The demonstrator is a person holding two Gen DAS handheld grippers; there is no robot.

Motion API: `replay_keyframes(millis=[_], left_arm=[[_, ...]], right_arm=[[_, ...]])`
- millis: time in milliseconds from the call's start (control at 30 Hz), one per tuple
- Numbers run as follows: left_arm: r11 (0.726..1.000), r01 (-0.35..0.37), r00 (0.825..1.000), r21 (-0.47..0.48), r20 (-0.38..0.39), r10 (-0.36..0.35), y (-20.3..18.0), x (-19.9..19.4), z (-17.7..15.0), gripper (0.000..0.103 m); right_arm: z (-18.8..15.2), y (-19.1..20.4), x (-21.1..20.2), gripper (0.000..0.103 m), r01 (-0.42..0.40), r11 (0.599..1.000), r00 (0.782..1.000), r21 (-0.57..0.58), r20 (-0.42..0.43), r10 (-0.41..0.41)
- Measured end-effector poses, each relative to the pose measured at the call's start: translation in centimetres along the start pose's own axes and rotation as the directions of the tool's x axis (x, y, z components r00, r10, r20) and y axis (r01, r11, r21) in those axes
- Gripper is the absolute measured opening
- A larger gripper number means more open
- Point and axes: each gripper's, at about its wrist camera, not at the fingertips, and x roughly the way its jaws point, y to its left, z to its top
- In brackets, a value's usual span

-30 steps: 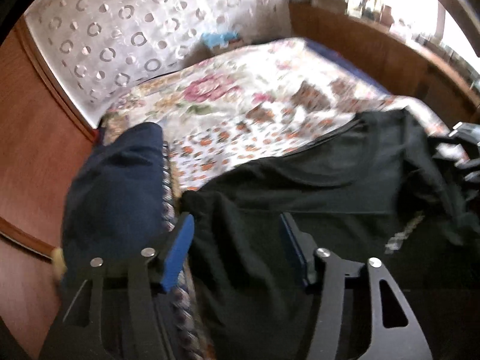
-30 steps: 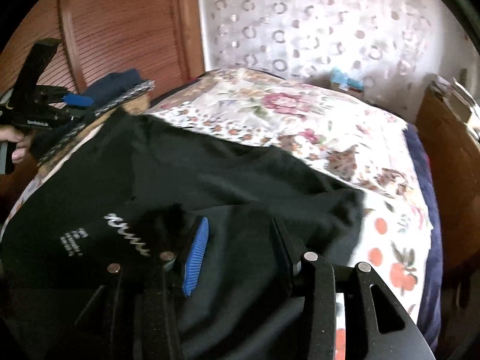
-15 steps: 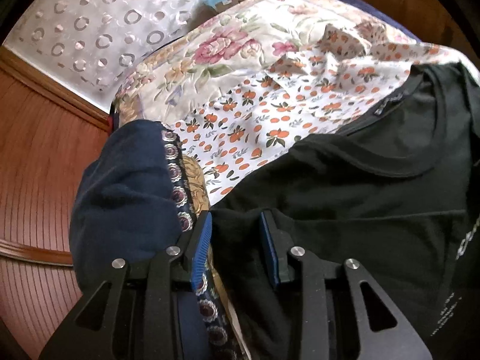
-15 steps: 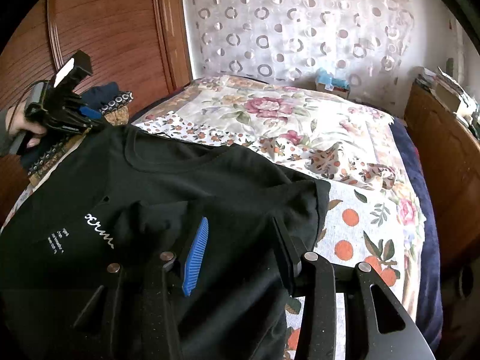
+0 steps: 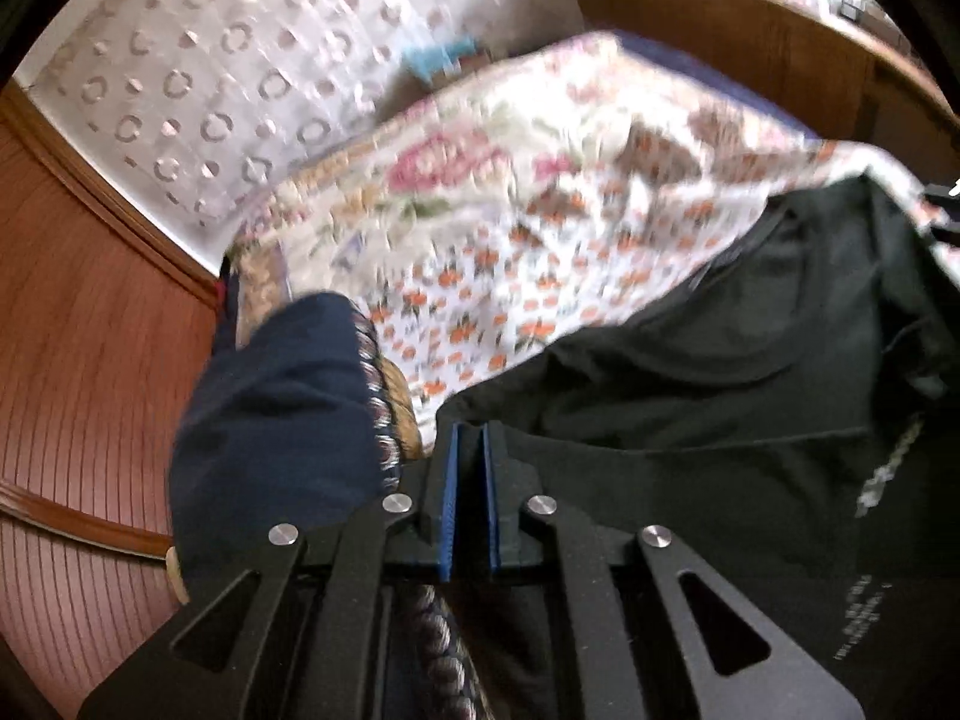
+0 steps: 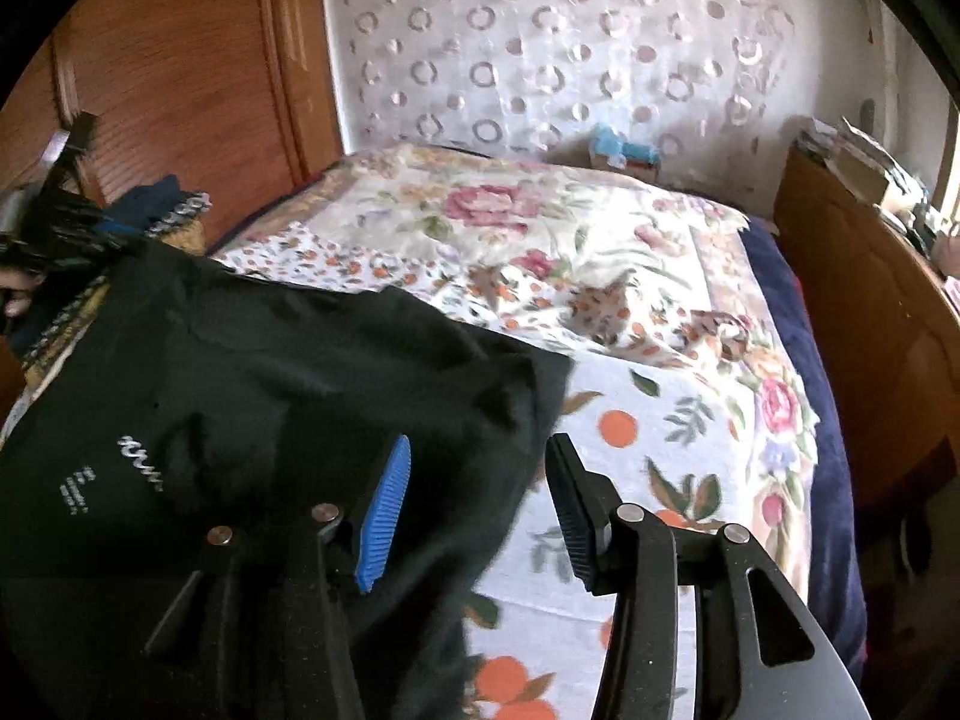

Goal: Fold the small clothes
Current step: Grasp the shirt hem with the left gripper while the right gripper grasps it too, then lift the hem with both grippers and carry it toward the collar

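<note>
The left gripper (image 5: 471, 438) is pinched tight on the black tee's (image 5: 690, 420) corner while the right gripper's (image 6: 474, 480) jaws are opening over its other edge, on a floral bedspread (image 6: 600, 252) by a wooden wardrobe (image 6: 180, 78).

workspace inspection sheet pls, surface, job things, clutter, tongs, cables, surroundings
surface: bed with a floral and orange-print bedspread, rumpled toward the far side
job's things: black t-shirt spread on the bed, white print facing up
clutter: folded navy cloth with patterned trim beside the shirt; small blue object at the far end of the bed
tongs: left tongs shut at the shirt's edge, though whether cloth is pinched cannot be told; right tongs opening, shirt edge between the pads, not pressed
cables: nothing seen
surroundings: curtain with ring pattern, wooden panel wall, wooden shelf with papers
</note>
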Motion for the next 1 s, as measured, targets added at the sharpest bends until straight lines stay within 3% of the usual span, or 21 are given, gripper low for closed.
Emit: replay_keyframes(millis=[167,333,533,567,600,667,833,1000], left_arm=[[0.995,0.076,0.992,-0.065,0.103,-0.070,0.7,-4.0,-1.5,0.008],[0.989,0.112,0.985,-0.097,0.145,-0.098,0.6,-4.8,-3.5,0.008],[0.977,0.156,0.975,-0.145,0.179,-0.129,0.9,-5.3,-6.0,0.008],[0.975,0.163,0.974,-0.152,0.182,-0.135,0.9,-5.4,-6.4,0.008],[0.972,0.174,0.971,-0.158,0.190,-0.143,0.8,-5.6,-6.8,0.008],[0.968,0.191,0.966,-0.165,0.208,-0.155,0.6,-6.3,-7.7,0.008],[0.960,0.224,0.952,-0.169,0.251,-0.178,-0.4,-8.9,-10.6,0.008],[0.954,0.242,0.933,-0.177,0.314,-0.178,-0.7,-12.7,-14.0,0.008]], right_arm=[[1.1,-1.0,1.8,0.049,0.010,0.998,0.999,0.065,-0.048,-0.007],[2.3,-2.0,3.5,0.049,-0.022,0.991,0.996,0.129,-0.081,0.033],[3.4,-0.8,4.5,0.048,0.001,0.997,0.995,0.081,-0.103,0.007],[3.5,-0.4,4.7,0.038,-0.015,0.998,0.994,0.063,-0.111,0.022],[3.7,0.1,4.7,0.015,-0.040,0.998,0.991,0.046,-0.126,0.045],[3.9,1.2,4.4,0.008,-0.052,0.998,0.989,0.028,-0.141,0.055],[3.9,3.2,-1.3,0.006,-0.070,0.998,0.998,-0.001,0.006,0.070],[1.8,4.1,-9.2,0.005,-0.085,0.996,0.985,-0.010,0.149,0.086]])
